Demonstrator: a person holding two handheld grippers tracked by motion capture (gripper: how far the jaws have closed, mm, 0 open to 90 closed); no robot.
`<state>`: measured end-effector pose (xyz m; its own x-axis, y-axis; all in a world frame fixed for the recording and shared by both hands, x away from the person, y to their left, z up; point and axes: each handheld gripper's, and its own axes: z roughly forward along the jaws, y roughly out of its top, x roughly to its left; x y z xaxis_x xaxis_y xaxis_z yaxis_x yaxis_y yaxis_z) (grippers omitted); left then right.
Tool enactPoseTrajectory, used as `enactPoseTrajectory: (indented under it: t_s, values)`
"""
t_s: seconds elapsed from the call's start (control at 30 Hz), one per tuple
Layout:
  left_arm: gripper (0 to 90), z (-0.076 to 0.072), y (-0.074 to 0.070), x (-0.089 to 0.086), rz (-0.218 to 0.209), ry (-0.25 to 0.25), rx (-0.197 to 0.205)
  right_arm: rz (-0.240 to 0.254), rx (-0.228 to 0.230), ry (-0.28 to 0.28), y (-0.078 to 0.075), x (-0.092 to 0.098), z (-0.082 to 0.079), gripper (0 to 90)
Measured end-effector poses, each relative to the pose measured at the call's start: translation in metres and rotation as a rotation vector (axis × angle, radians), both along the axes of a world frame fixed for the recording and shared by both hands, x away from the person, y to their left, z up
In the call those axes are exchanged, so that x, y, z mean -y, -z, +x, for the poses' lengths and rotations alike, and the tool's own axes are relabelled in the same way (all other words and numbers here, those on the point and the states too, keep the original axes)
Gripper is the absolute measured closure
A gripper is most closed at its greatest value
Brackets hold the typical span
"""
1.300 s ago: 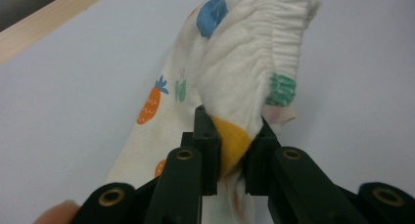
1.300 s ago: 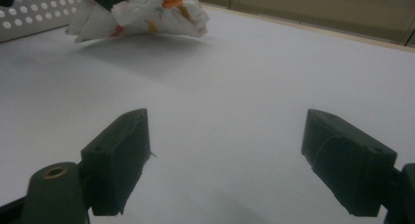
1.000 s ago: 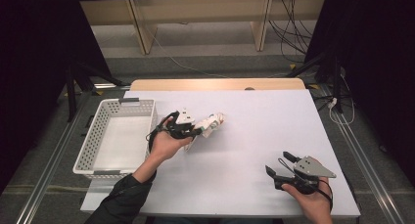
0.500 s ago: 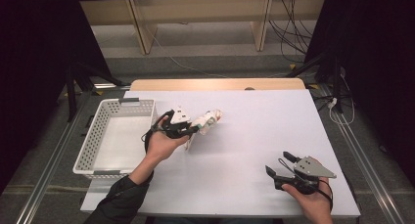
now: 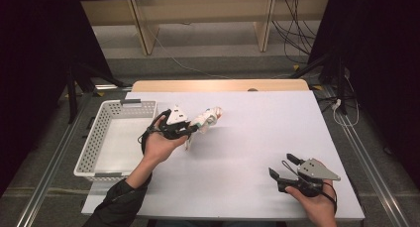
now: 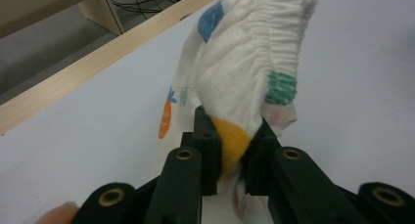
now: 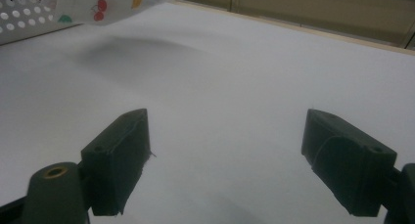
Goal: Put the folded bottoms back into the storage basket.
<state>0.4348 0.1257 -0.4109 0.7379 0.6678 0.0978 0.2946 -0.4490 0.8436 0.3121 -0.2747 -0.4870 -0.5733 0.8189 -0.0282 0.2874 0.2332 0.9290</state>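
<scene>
Left gripper (image 5: 194, 131) pinches a printed cloth (image 6: 244, 72), held clear above the white table (image 5: 257, 133) beside the basket (image 5: 94, 147). Right gripper (image 5: 283, 167) rests spread and empty. Step: carrying; next, probably a swing over the basket, then release. Shelving and cables lie behind.

Your left gripper (image 5: 190, 129) is holding the white printed cloth (image 5: 207, 119) just right of the white perforated plastic basket (image 5: 94, 142), your right gripper (image 5: 285, 170) sitting well apart.
</scene>
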Motion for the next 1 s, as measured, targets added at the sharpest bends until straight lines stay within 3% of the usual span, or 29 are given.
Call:
enactPoseTrajectory:
  t_s: [1.0]
  values:
    - [79.0,-0.011,-0.018,-0.022,-0.023,-0.033,0.030,-0.001,0.000,0.003,0.000,0.000,0.000,19.0]
